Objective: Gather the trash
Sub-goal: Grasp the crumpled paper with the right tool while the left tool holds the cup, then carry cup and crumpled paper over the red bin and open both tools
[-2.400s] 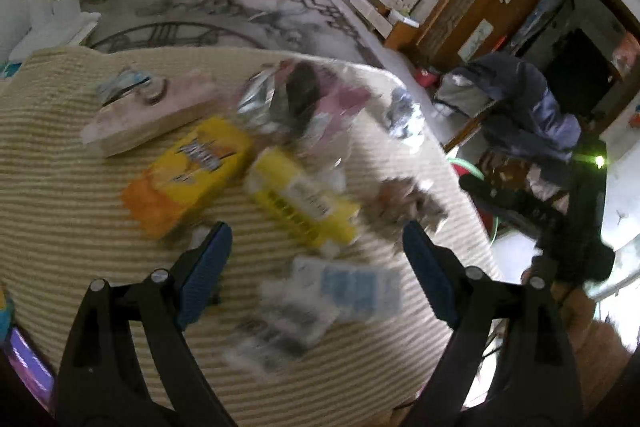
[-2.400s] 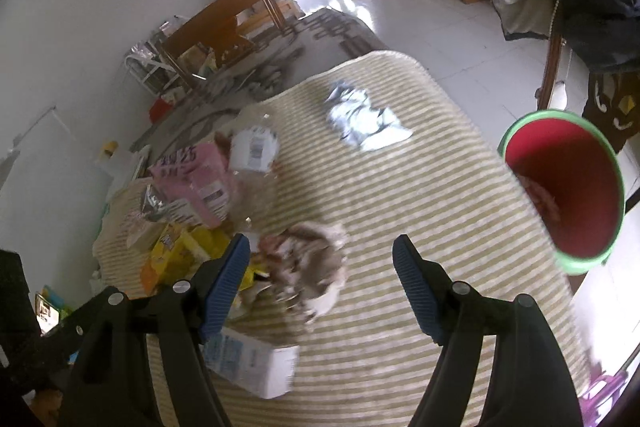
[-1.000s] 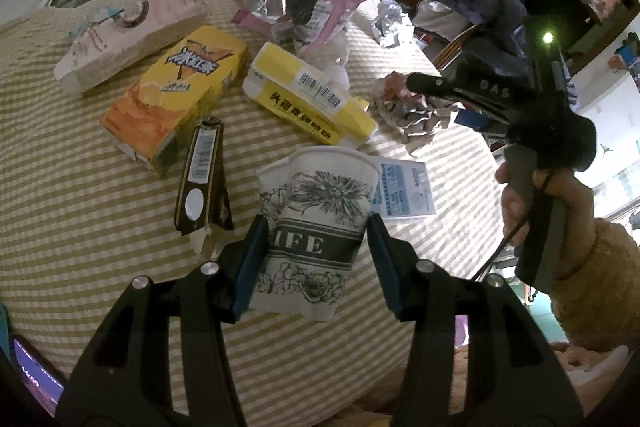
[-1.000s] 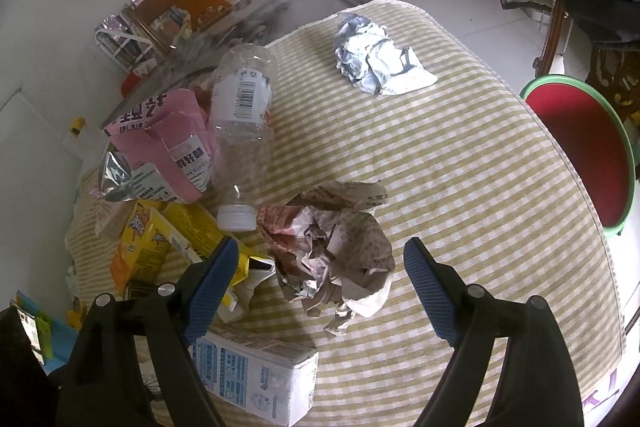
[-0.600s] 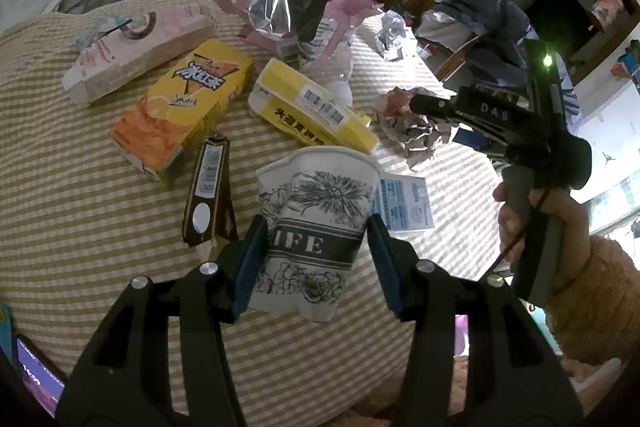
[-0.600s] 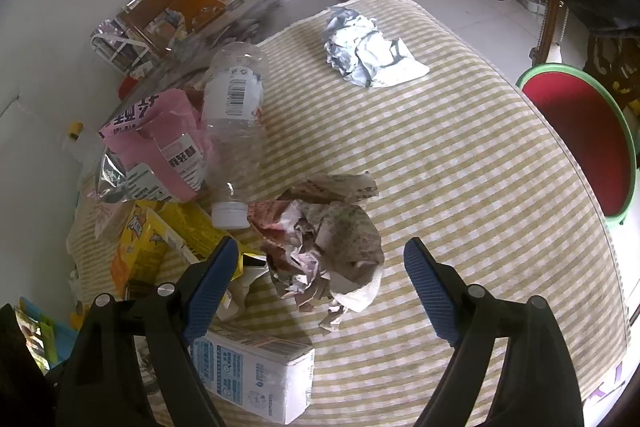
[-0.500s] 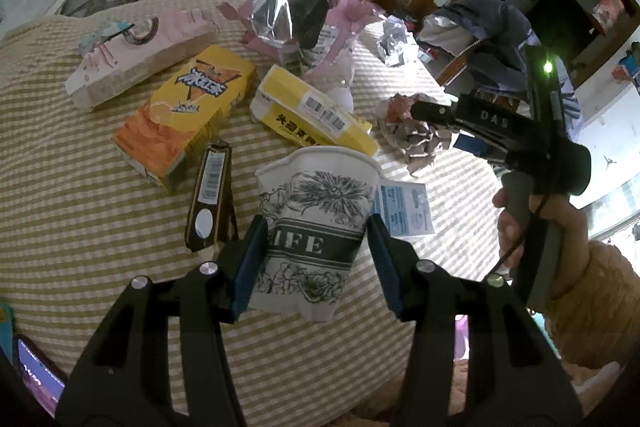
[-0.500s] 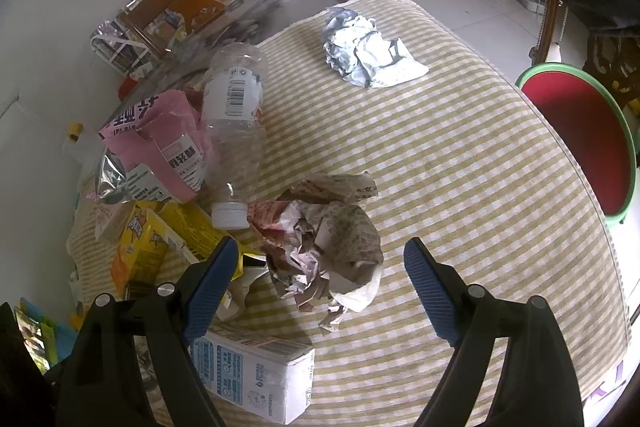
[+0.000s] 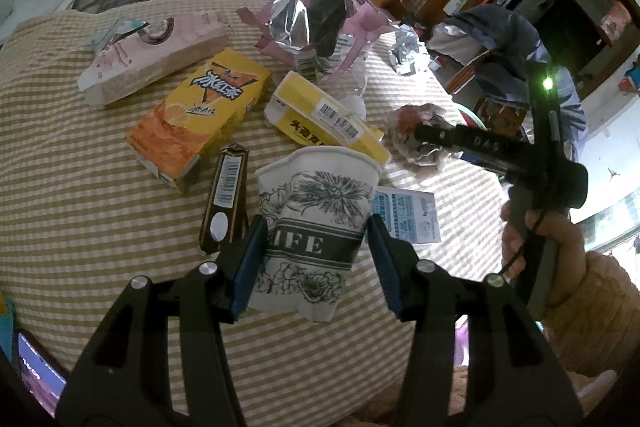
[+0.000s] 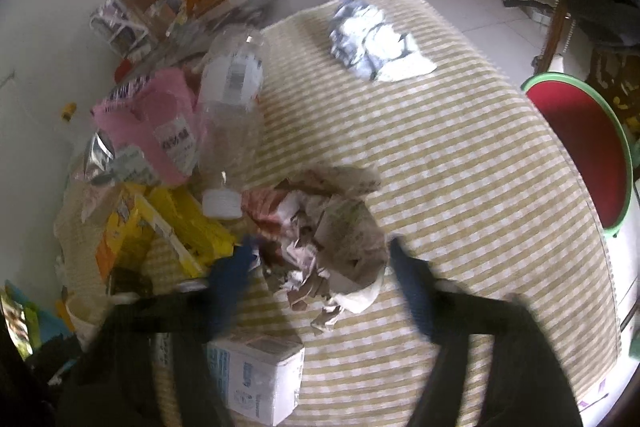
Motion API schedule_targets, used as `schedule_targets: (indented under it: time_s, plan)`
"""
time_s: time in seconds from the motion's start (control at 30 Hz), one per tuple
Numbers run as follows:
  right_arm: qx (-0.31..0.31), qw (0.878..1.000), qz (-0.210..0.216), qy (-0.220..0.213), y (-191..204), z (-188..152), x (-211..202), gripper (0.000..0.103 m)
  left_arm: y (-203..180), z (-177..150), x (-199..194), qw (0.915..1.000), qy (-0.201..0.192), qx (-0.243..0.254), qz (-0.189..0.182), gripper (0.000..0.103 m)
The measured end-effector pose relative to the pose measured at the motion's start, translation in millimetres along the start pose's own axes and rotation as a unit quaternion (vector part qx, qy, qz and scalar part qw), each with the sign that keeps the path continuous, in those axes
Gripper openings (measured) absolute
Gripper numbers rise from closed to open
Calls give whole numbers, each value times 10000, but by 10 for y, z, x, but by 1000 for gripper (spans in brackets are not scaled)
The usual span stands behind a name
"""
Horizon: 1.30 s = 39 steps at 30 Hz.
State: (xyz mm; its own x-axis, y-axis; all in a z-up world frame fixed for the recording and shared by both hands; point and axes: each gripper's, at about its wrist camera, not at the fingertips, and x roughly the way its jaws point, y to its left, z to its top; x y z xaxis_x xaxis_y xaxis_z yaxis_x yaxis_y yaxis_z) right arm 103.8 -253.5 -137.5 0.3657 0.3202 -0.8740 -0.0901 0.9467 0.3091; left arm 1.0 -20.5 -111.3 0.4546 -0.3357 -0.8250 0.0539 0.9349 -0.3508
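My left gripper (image 9: 318, 259) is shut on a white paper cup (image 9: 316, 219) with black flower print, held above the checked tablecloth (image 9: 80, 211). My right gripper (image 10: 324, 263) is open, its fingers on either side of a crumpled paper wad (image 10: 332, 227); the view is blurred. The wad also shows in the left wrist view (image 9: 420, 135), with the right gripper's fingers over it. A red bin with a green rim (image 10: 580, 147) stands beside the table at the right.
On the cloth lie an orange tea carton (image 9: 200, 115), a yellow box (image 9: 324, 115), a dark sachet (image 9: 224, 199), a pink box (image 9: 160, 51), a clear bottle (image 10: 232, 107), a pink bag (image 10: 156, 123), a blue-white carton (image 10: 256, 375) and crumpled foil (image 10: 372, 43).
My left gripper closed on the paper cup and lifted it. My right gripper has moved down, closing to straddle the paper wad.
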Motion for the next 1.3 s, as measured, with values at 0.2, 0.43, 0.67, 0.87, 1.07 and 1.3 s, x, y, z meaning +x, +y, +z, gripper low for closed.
schedule_targets:
  time_s: [0.2, 0.43, 0.67, 0.87, 1.07, 1.3]
  plan:
    - [-52, 9990, 146, -415, 7, 20, -297, 39, -59, 75, -5, 10000, -86, -23, -43, 49]
    - [2, 9952, 187, -958, -39, 31, -741, 40, -245, 329, -48, 9992, -370, 55, -139, 49]
    - [-1, 9936, 171, -1113, -123, 73, -894, 41, -502, 599, -86, 9972, -674, 160, -282, 49]
    - [-49, 9939, 143, -1090, -188, 83, -921, 41, -652, 708, -62, 9964, -748, 179, -346, 49]
    - [24, 9940, 92, -1094, -394, 158, -951, 41, -798, 764, 48, 9968, -688, 184, -370, 49]
    - [156, 9935, -32, -1129, -707, 266, -1004, 41, -1024, 868, 228, 9969, -626, 225, -428, 49]
